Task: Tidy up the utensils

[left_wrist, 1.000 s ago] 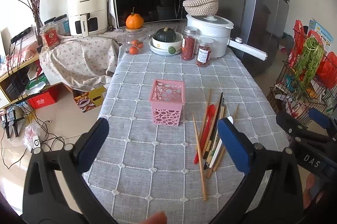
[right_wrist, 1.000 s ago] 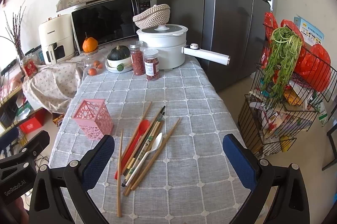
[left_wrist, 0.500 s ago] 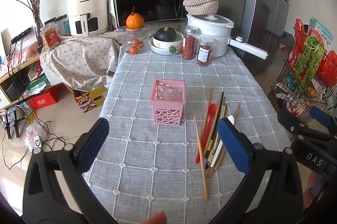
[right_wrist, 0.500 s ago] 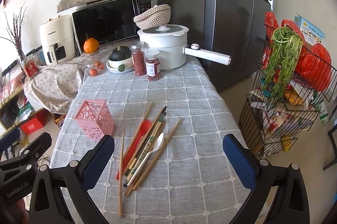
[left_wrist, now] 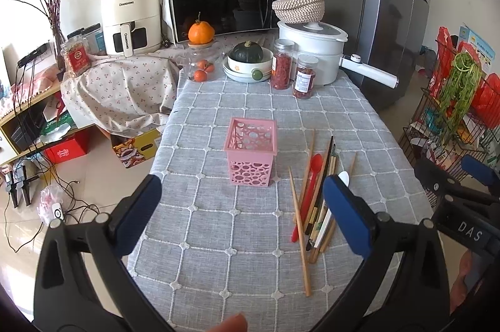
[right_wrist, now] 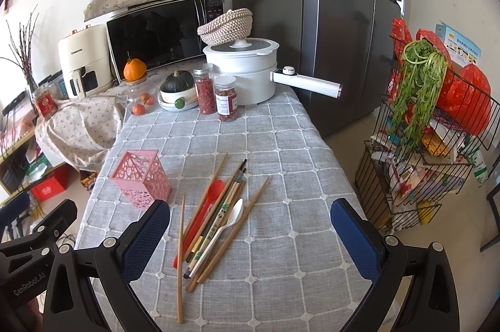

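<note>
Above the tablecloth (left_wrist: 218, 238), both grippers (left (left_wrist: 240, 213), right (right_wrist: 250, 233)) hover wide open, empty, utensils (right_wrist: 215, 219) fanned beside the pink holder (left_wrist: 251, 155), ready for sorting.

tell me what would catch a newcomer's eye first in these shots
Probably the pink perforated holder, standing upright and empty in the middle of the grey checked tablecloth. Just to its right lies a loose heap of chopsticks with a red spoon and a white spoon mixed in. Both the left gripper and the right gripper frame the scene with jaws wide open, holding nothing.
</note>
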`<state>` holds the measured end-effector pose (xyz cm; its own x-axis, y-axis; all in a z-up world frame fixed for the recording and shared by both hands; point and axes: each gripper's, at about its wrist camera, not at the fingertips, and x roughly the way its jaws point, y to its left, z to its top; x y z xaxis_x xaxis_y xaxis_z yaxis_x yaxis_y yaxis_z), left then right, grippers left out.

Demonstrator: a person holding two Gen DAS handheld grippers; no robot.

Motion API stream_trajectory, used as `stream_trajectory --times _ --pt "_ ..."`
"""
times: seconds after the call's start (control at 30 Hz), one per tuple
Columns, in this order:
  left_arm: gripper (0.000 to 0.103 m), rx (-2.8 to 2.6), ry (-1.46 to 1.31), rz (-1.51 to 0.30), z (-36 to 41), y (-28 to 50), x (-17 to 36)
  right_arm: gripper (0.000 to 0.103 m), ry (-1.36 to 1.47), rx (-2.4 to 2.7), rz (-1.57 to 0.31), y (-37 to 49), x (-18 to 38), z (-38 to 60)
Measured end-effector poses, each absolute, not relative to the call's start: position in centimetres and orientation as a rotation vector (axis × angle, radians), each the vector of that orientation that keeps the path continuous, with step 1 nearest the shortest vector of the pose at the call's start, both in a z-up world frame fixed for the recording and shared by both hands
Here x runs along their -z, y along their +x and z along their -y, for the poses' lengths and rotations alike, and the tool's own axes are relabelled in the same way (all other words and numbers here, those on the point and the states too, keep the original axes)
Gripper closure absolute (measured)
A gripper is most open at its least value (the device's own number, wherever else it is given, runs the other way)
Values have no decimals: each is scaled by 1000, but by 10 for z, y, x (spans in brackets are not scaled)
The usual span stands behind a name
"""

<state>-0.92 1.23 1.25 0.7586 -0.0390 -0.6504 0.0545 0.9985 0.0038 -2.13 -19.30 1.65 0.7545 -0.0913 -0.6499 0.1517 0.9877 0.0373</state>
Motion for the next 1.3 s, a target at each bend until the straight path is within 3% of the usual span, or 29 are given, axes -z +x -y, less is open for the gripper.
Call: stream_trajectory --times 1.3 --pt "0 61 53 -645 -4 -7 -20 0 96 151 -691 -19 -24 201"
